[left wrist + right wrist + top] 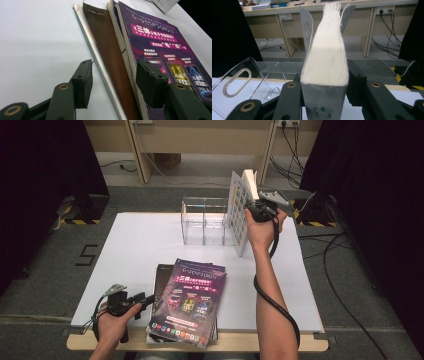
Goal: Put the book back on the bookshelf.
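Observation:
A thick book [239, 212] stands upright on its end at the back of the white table top [135, 245], against the right side of a clear acrylic file holder [205, 222]. My right gripper [251, 210] straddles the book's upper part. In the right gripper view the page block [325, 57] sits between the jaws of the right gripper [324, 75], close to the left one, and the right pad's inner face shows beside it. My left gripper [149, 300] is open at the left edge of a stack of magazines [192, 300]. In the left gripper view the left gripper [112, 72] spans a brown cover [107, 45], with one jaw over the purple magazine [160, 42].
The acrylic holder's [244, 77] compartments are open on top. A black cable [277, 305] trails from the right gripper along the forearm. Dark curtains flank the table, and wooden desk legs and floor cables [345, 270] lie behind and to the right.

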{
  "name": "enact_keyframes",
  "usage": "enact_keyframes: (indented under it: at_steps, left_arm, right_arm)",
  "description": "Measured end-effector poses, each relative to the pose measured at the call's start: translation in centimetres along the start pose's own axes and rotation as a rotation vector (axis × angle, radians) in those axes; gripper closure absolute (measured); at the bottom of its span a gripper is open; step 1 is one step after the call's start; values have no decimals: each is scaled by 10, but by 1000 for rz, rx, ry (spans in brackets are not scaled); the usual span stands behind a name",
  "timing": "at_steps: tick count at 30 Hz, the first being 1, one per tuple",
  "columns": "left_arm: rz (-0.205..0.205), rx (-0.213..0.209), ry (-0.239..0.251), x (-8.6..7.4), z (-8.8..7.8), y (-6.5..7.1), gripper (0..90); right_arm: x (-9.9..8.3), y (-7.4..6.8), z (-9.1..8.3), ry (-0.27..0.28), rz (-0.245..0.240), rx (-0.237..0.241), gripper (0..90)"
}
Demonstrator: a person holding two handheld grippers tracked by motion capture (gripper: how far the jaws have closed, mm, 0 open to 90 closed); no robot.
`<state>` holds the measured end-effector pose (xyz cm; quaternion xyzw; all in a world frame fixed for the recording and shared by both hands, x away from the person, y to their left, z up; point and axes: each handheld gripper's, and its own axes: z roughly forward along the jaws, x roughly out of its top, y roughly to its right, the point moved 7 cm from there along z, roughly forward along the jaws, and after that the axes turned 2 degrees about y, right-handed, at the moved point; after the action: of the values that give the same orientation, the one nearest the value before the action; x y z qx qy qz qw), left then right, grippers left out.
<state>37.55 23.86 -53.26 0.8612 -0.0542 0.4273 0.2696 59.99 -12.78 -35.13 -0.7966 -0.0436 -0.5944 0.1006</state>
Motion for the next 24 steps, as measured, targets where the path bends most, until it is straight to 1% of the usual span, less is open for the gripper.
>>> enact_keyframes:
  at_steps: [5, 7, 8, 10, 11, 12, 18, 19, 23, 24]
  left_arm:
    - [-1, 0, 2, 0, 0, 0, 471]
    - [0, 3, -1, 0, 0, -1, 471]
    - [-1, 2, 0, 0, 0, -1, 471]
    - [1, 3, 0, 0, 0, -1, 471]
    - [1, 3, -2, 0, 0, -1, 471]
    - [1, 2, -2, 0, 0, -1, 471]
    - [-2, 2, 0, 1, -1, -2, 471]
    - [-1, 4, 0, 1, -1, -3, 471]
    - [-1, 5, -2, 1, 0, -3, 471]
    - [0, 4, -4, 1, 0, -2, 471]
  right_arm:
    - [3, 0, 5, -54, -11, -13, 642]
    - [3, 0, 8, -84, -6, -13, 653]
    - [3, 0, 9, -96, 4, -16, 671]
    - [4, 0, 11, -107, 0, -27, 735]
    - [4, -1, 11, -109, 0, -39, 742]
    - [4, -2, 12, -103, 7, -43, 743]
    - [4, -7, 14, -31, -6, -46, 746]
    - [4, -8, 15, -22, -13, -39, 746]
    - [2, -6, 18, -1, -9, -40, 746]
    - [2, -5, 18, 5, -15, -40, 745]
